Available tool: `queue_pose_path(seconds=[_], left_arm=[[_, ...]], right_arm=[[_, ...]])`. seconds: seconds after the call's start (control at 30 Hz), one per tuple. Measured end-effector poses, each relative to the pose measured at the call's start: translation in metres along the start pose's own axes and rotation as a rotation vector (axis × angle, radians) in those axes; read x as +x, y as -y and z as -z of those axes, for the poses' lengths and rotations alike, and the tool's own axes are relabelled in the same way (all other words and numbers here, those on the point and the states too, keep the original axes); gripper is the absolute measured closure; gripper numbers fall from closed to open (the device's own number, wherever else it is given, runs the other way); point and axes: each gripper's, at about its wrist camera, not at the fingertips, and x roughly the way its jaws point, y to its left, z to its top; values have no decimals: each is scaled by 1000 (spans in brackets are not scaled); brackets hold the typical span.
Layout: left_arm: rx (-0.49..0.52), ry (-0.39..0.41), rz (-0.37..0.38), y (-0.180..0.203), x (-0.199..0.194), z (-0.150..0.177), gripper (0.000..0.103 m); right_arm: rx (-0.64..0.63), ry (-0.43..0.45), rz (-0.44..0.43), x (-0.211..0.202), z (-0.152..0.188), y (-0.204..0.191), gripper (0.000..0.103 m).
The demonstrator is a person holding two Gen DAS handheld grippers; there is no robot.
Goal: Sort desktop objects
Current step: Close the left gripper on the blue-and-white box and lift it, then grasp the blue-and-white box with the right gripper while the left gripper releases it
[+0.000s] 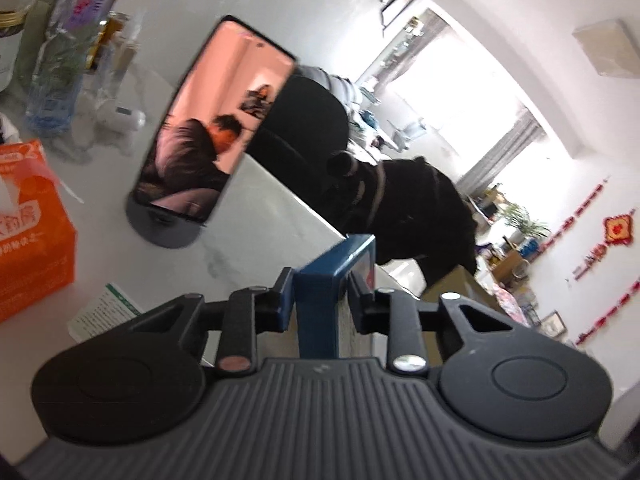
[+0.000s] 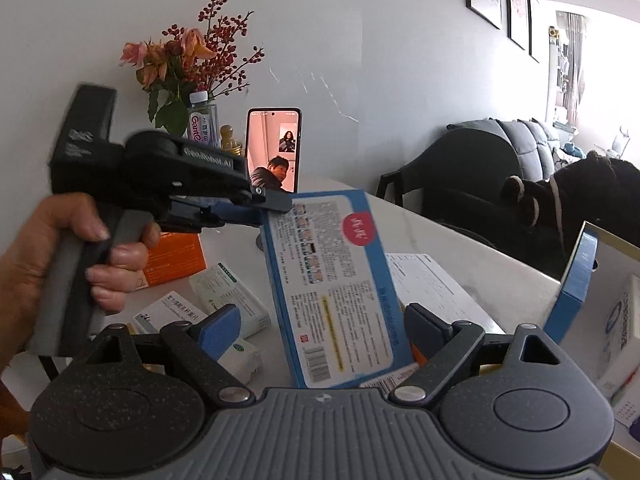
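L gripper (image 1: pixel 320 292) clamps blue box (image 2: pixel 332 280) by top edge, lifted off table (image 2: pixel 460 232); R gripper (image 2: pixel 320 328) released.

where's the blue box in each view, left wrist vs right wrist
Left wrist: the blue box sits low in the centre, edge-on, clamped by the left gripper.
Right wrist: centre frame, its printed face towards the camera, tilted, held at its top corner; the right gripper stands open around it.
Shared landmark: the phone on its stand.
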Motion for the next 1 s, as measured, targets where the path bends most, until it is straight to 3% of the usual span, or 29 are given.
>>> queue_pose_path(seconds=[0.63,1.0], left_arm=[[114,-63,86,48,-5,17,79],[122,-57,134,55,-8,22,77]], right_arm=[[88,-16,89,44,14,-11,34],[117,14,92,41,14,-1,59]])
